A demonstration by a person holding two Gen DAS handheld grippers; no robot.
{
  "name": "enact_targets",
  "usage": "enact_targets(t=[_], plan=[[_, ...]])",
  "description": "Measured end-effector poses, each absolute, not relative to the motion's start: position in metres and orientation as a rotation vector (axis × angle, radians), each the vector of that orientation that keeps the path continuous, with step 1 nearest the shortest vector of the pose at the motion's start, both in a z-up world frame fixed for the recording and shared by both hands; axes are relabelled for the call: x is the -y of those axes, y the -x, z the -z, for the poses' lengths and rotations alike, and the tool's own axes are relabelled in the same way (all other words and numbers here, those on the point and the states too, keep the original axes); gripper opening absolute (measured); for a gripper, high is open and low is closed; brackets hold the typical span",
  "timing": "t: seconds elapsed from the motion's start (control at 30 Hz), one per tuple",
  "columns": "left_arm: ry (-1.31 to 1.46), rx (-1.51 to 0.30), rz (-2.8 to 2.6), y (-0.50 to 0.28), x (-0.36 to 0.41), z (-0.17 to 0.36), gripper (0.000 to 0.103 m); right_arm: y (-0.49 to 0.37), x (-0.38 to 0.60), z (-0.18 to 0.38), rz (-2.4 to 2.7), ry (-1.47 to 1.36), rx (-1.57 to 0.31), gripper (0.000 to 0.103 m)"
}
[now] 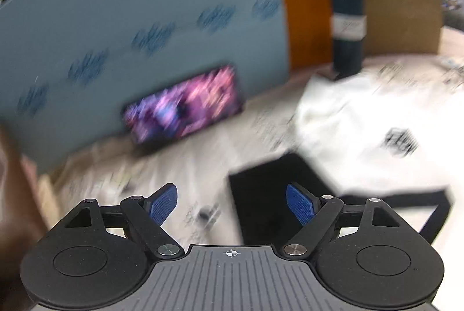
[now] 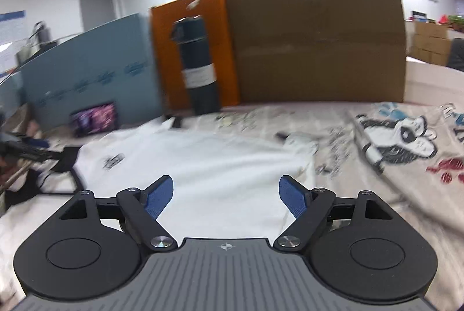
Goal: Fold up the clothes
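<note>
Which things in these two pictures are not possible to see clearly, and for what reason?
- Purple packet, left wrist view: motion blur, print unreadable.
- White T-shirt: its small dark print is blurred in both views; its near edge is hidden behind the right gripper.
- Dark bottle, right wrist view: label too blurred to read.
- Black item past the left gripper: blurred, cannot tell what it is.

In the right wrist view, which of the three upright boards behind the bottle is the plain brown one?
The cardboard board, farthest right and widest. The orange board stands in the middle behind the bottle; the blue board, far left, carries printed marks.
</note>
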State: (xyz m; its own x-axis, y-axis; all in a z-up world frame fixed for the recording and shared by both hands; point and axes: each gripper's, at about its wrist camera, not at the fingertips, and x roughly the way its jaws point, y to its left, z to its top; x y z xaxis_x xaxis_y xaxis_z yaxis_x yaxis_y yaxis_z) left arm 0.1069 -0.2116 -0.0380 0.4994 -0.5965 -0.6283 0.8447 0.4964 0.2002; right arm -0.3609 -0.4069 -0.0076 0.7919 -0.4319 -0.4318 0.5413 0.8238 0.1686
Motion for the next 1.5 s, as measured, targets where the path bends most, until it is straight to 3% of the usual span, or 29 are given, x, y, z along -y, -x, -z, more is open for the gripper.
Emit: enact_targets(t=[0.23,0.33,0.57,0.8,1.0,1.03,1.07,1.1,1.17,1.2,1.33,1.5], plan=[[-0.4,-0.44,0.912,-0.099,0.17,0.026,0.085,0.385,0.343,0.017,0.538,-0.191,-0.446,0.08],[-0.39,-0.297,1.047,-0.06,0.132,0.009,0.085,0.398,0.318,0.017,0.502,-0.113,-0.423,0.085],[-0.512,-0.065,1.417,0.06,0.045,0.014,0.09,0.399,0.275,0.025,0.312,-0.053,-0.432,0.086],[-0.516,-0.096,1.672,0.129,0.015,0.036,0.09,0.384,0.239,0.035,0.189,0.048,-0.492,0.086],[-0.544,-0.172,1.653,0.134,0.017,0.066,0.088,0.394,0.235,0.042,0.252,0.099,-0.546,0.085],[-0.538,-0.181,1.632,0.13,0.018,0.07,0.086,0.398,0.238,0.043,0.269,0.094,-0.551,0.084],[-0.491,-0.207,1.641,0.124,0.017,0.071,0.071,0.403,0.24,0.043,0.284,0.089,-0.555,0.083],[-0.438,-0.234,1.654,0.117,0.016,0.072,0.041,0.409,0.243,0.043,0.296,0.086,-0.561,0.083],[-0.393,-0.245,1.637,0.111,0.017,0.073,0.021,0.419,0.247,0.042,0.319,0.093,-0.572,0.078],[-0.38,-0.243,1.622,0.109,0.018,0.073,0.016,0.424,0.249,0.041,0.329,0.098,-0.581,0.076],[-0.29,-0.215,1.549,0.101,0.018,0.065,0.015,0.436,0.259,0.038,0.344,0.11,-0.624,0.044],[-0.25,-0.199,1.479,0.096,0.023,0.06,0.011,0.446,0.281,0.036,0.38,0.08,-0.659,0.032]])
